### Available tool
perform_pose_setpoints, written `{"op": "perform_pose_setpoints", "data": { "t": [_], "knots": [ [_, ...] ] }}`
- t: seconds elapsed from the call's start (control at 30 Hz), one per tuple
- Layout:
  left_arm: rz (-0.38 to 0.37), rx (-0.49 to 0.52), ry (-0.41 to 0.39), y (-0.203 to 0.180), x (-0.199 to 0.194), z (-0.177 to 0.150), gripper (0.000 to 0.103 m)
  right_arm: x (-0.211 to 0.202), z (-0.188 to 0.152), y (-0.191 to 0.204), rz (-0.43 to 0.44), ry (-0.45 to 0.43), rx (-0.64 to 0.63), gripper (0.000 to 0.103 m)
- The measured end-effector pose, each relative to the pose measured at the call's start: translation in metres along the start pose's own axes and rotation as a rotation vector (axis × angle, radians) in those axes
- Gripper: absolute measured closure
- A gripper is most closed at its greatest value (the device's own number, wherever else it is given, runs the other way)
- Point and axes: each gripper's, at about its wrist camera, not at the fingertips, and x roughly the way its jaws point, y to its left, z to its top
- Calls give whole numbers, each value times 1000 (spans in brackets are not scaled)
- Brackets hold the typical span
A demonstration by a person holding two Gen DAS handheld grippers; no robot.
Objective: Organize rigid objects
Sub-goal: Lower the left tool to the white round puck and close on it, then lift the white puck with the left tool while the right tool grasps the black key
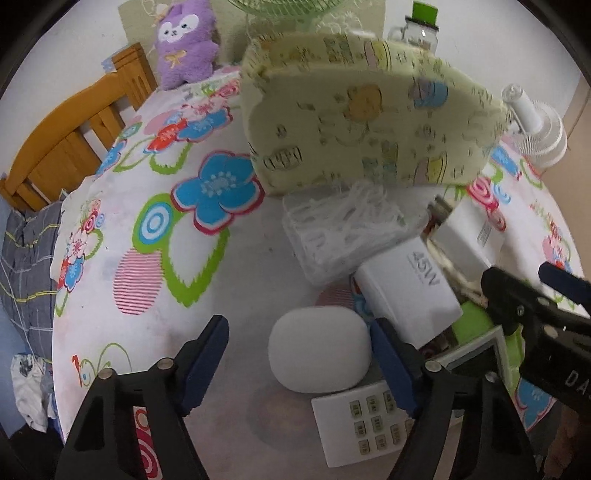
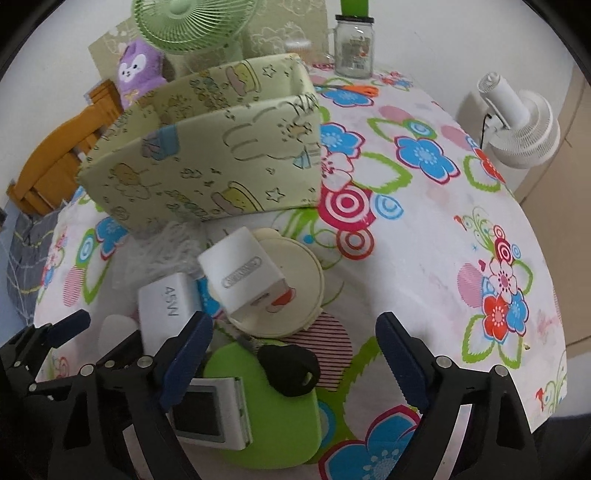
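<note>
A pale green patterned storage box (image 2: pixel 207 162) stands on the flowered table, also in the left wrist view (image 1: pixel 365 118). In front of it lies a pile: a white 45W charger (image 1: pixel 406 284) (image 2: pixel 168 306), a white cube charger (image 2: pixel 243 280) on a cream round lid (image 2: pixel 295 284), a white rounded case (image 1: pixel 317 354), a white keypad (image 1: pixel 358 421), a black key (image 2: pixel 290 369), a green flat case (image 2: pixel 273 417) and a small screen device (image 2: pixel 210 410). My left gripper (image 1: pixel 299 365) is open around the rounded case. My right gripper (image 2: pixel 295 365) is open over the key.
A purple plush (image 1: pixel 184 40), a green fan (image 2: pixel 192 22) and a glass jar (image 2: pixel 354 44) stand at the back. A white fan (image 2: pixel 517 118) stands at the right. A clear bag of white sticks (image 1: pixel 343 225) lies before the box. Wooden chair (image 1: pixel 70 136) at left.
</note>
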Motion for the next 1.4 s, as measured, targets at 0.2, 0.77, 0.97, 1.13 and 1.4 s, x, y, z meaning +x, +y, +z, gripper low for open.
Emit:
{"op": "perform_pose_setpoints", "data": {
  "t": [0.2, 0.77, 0.97, 1.13, 1.4],
  "knots": [
    [-28, -14, -5, 4, 2, -11, 31, 12, -11, -5, -9, 24, 15, 19],
    [-34, -44, -34, 0, -6, -17, 46, 7, -24, 3, 53, -12, 39, 51],
    [-23, -48, -29, 1, -7, -19, 46, 3, -28, -3, 36, 2, 44, 51],
    [-12, -45, -23, 0, -8, -20, 46, 1, -31, -9, 39, 7, 57, 51],
    [-26, -48, -34, -2, -12, -16, 46, 1, -30, -1, 56, -15, 37, 64]
  ]
}}
